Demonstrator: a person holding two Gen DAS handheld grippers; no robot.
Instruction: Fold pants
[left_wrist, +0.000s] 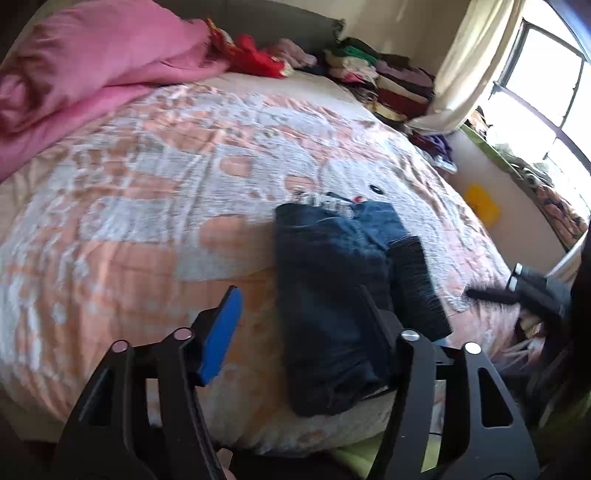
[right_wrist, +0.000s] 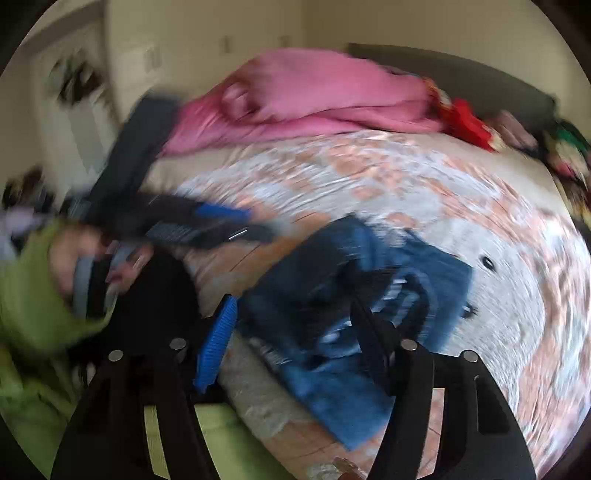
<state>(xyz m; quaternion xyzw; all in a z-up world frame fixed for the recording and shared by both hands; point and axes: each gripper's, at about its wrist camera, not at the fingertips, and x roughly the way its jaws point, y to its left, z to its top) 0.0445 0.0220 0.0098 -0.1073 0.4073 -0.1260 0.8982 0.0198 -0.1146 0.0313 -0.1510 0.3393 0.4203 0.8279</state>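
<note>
Dark blue jeans (left_wrist: 328, 291) lie folded into a compact block on the patterned bedspread (left_wrist: 147, 184), near the bed's front edge. My left gripper (left_wrist: 299, 314) is open and empty, hovering just above the folded jeans' near end. In the right wrist view, which is blurred, the jeans (right_wrist: 351, 314) lie under my open, empty right gripper (right_wrist: 295, 325). The left gripper (right_wrist: 207, 225) shows there at the left, held in a hand. The right gripper (left_wrist: 491, 293) shows in the left wrist view at the right edge.
A pink duvet (left_wrist: 92, 66) is heaped at the bed's head. Stacks of folded clothes (left_wrist: 388, 77) sit at the far right corner by the curtain (left_wrist: 469, 55) and window. A person in a green top (right_wrist: 33, 295) stands at the bed's front left.
</note>
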